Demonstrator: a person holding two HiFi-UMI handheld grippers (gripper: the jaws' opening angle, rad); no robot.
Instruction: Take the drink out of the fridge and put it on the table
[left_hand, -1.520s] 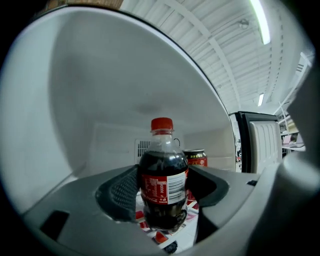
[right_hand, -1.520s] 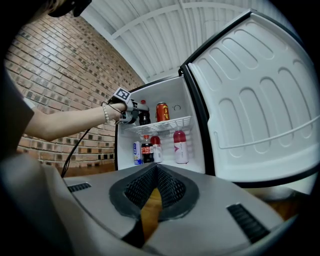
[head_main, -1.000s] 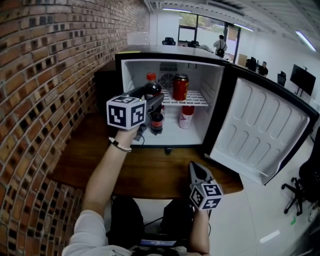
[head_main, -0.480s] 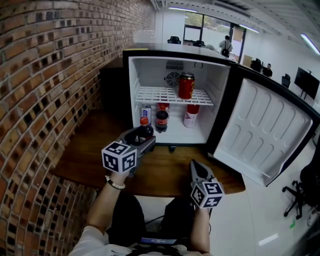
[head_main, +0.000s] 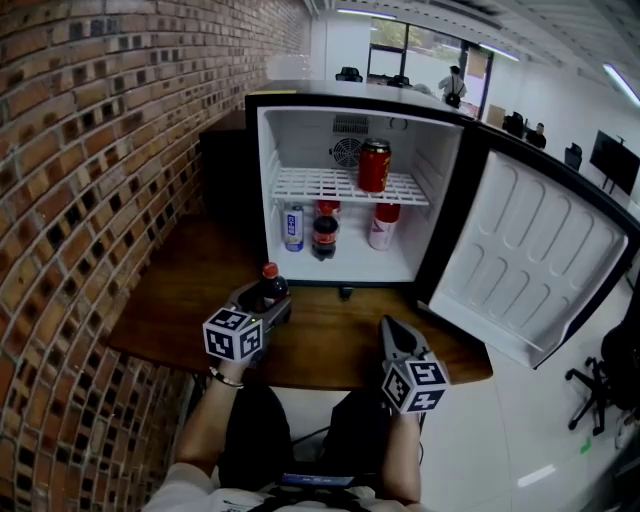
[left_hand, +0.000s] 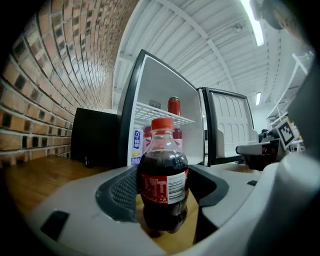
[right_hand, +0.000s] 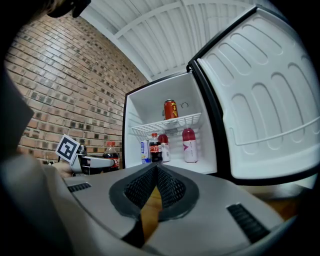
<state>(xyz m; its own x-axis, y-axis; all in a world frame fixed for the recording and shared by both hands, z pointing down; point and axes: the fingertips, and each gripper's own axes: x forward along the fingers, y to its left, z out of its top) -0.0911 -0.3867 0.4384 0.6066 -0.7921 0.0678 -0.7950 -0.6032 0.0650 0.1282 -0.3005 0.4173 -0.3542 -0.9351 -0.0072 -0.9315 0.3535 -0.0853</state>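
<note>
A small cola bottle (head_main: 270, 287) with a red cap stands upright between the fingers of my left gripper (head_main: 271, 302), which is shut on it low over the wooden table (head_main: 330, 335), left of the fridge front. In the left gripper view the bottle (left_hand: 162, 182) fills the gap between the pads (left_hand: 121, 192); whether its base touches the wood I cannot tell. My right gripper (head_main: 392, 335) is shut and empty near the table's front edge, its tips meeting (right_hand: 156, 171). From the right gripper view the held bottle (right_hand: 111, 153) shows at the left.
The black mini fridge (head_main: 350, 100) stands open at the back of the table, its door (head_main: 525, 255) swung out to the right. Inside are a red can (head_main: 374, 165) on the wire shelf, a dark bottle (head_main: 324, 238), a blue-white can (head_main: 292, 227) and a pink bottle (head_main: 382, 228). A brick wall (head_main: 90, 180) runs along the left.
My left gripper has carried the cola bottle out of the fridge, back towards me and down to the table. The right gripper has stayed where it was.
</note>
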